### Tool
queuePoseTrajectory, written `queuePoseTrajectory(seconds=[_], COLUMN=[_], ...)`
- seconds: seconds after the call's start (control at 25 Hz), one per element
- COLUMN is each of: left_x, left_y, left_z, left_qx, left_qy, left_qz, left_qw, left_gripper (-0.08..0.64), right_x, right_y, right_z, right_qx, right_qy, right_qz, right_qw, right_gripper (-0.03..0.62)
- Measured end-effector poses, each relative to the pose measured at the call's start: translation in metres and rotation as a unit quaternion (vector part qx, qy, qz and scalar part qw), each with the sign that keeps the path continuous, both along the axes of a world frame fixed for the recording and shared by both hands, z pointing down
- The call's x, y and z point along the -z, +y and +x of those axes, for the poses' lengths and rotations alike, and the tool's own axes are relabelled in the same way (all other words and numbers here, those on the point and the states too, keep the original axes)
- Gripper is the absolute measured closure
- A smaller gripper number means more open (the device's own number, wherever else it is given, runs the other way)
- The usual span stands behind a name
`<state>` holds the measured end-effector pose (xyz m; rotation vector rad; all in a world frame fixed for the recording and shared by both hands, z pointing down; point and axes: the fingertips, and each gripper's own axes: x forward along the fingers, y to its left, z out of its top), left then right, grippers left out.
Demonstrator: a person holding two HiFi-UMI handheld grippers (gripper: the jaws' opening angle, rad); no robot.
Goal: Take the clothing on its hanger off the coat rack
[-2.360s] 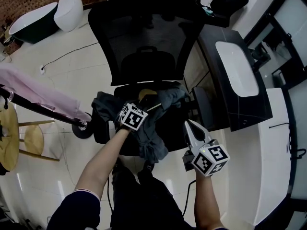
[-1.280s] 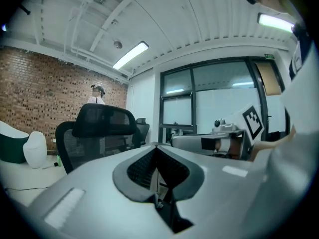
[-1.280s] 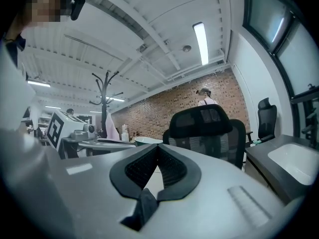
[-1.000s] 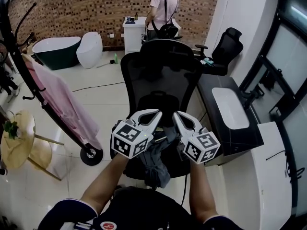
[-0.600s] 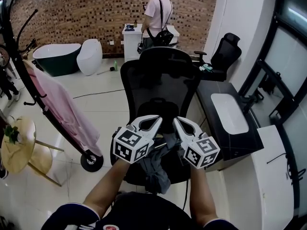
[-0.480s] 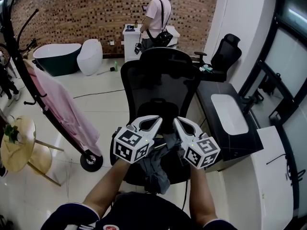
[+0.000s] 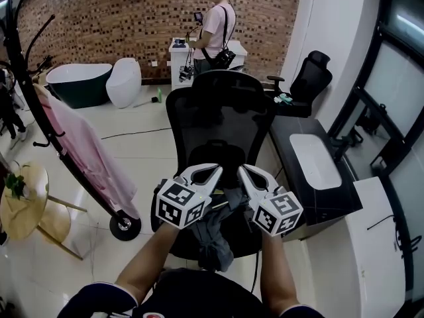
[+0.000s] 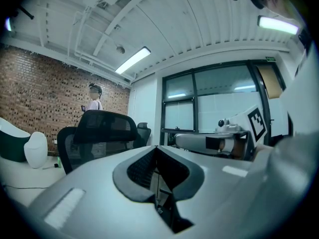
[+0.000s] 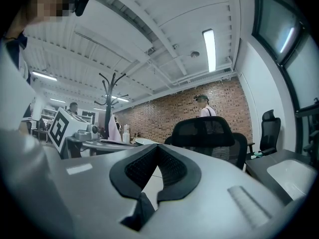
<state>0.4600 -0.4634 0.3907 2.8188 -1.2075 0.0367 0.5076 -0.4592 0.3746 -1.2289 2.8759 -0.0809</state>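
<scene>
Nearest: both forearms reaching fwd from bottom edge of head view. Red-and-white patch on the dark shirt, too small to read.

left gripper [image 7: 216,169]: held level, jaws pressed together tip to tip, nothing btwn pads. Marker cube on top w/ black-and-white square patterns, no letters.

right gripper [image 7: 244,169]: just beside the left one, also level, jaws closed against each other, empty. Same sort of cube, pattern only.

grey garment [image 7: 213,238]: off the rack, lying crumpled on seat of office chair [image 7: 222,114], directly below and btwn the two grippers, touching neither. Long axis front-to-back along the seat, near end draped over seat's front edge and hanging down twd the person. Hanger not made out among the folds.

Office chair: black mesh, backrest upright, facing the person.

Left of chair: coat rack [image 7: 124,226], black, wheeled foot on pale floor, pole rising to upper left w/ hooks. pink garment [image 7: 86,152] on it, long axis along the pole, hem low near the wheel.

Far left: round wooden table [image 7: 20,207].

Right: black desk [image 7: 308,197] w/ white oval inset, second black chair [image 7: 311,77] behind.

Far: dark green bathtub [image 7: 74,81], white rounded fixture [image 7: 124,81], person [image 7: 213,28] in pink top standing at a white cabinet [image 7: 177,61], brick wall [image 7: 119,12] behind.
</scene>
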Motion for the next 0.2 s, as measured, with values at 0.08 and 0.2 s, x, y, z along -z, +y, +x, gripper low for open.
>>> queuePoseTrajectory(seconds=[0.08,0.2], left_x=[-0.0011,-0.0031], left_y=[0.0009,0.002], left_z=[0.0004,0.0018], left_qx=[0.0,0.0], left_qy=[0.0,0.0], left_qz=[-0.001,-0.002], left_qw=[1.0,1.0], left_gripper=[0.548,0.548], right_x=[0.0003,0.0008], right_y=[0.0007,0.0015], right_z=[0.0008,0.0027], right_qx=[-0.001,-0.001], right_qy=[-0.001,-0.003], right_qz=[0.001,0.002], right_qw=[1.0,1.0], right_gripper=[0.591,0.591])
